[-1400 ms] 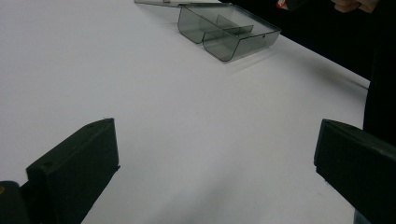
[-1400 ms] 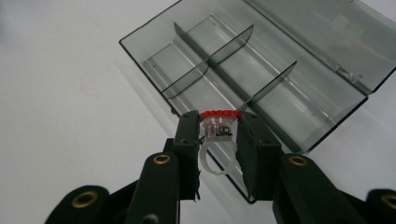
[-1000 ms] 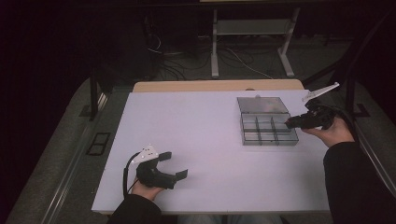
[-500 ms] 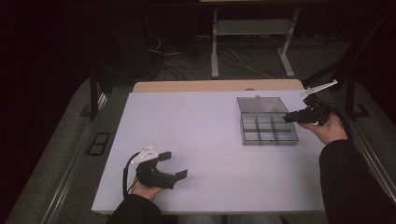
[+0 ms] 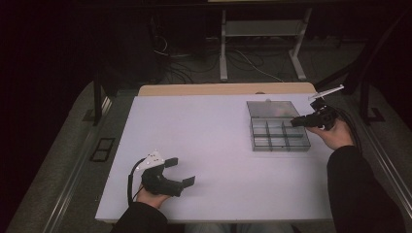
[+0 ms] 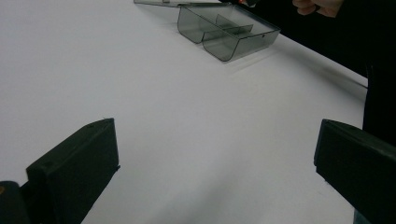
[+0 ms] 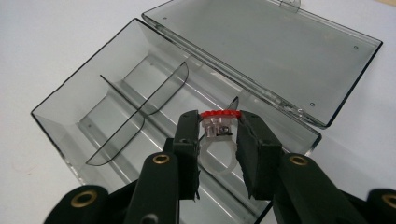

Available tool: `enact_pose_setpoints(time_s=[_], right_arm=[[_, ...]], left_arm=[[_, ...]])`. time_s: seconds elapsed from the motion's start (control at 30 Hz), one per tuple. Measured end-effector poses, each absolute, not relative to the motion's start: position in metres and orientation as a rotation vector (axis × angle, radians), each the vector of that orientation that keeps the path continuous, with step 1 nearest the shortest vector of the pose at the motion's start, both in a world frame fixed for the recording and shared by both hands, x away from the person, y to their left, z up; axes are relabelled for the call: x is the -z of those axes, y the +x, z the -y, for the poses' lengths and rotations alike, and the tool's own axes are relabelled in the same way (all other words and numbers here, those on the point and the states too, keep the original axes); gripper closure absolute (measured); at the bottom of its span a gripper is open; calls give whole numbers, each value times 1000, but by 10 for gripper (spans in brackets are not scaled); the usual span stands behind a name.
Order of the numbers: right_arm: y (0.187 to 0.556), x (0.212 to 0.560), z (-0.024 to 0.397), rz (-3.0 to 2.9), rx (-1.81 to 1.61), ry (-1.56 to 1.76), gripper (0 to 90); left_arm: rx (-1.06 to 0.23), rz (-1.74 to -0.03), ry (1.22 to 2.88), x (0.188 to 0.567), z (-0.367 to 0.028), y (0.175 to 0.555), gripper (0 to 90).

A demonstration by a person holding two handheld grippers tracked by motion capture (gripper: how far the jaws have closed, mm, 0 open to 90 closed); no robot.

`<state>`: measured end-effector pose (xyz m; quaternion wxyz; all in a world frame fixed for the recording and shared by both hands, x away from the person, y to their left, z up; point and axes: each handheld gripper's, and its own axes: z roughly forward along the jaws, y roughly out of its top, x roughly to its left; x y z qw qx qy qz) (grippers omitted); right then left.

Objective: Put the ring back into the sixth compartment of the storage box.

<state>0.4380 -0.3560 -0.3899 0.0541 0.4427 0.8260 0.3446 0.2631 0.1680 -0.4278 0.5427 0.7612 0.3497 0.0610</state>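
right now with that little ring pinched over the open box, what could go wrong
The right gripper pinches the small clear plastic ring with a red top only near its head, so it may twist or slip. Released here, above the smoky transparent divided box, it could strike a curved divider and bounce out.

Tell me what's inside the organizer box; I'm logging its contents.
The organizer box shows bare compartments. The right gripper, holding a ring, covers the near end.

overhead facing forward, two close gripper cameras, perhaps sharing box (image 5: 277,127)
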Motion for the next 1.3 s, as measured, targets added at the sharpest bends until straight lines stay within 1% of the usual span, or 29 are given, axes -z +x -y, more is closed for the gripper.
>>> enact_pose_setpoints(time_s=[1.0,1.3], right_arm=[[454,425,347,-2500,-911,1428,688],[452,423,345,-2497,-896,1418,669]], left_arm=[[-139,-828,1821,428,-166,263,0],[-141,-826,1824,429,-166,263,0]])
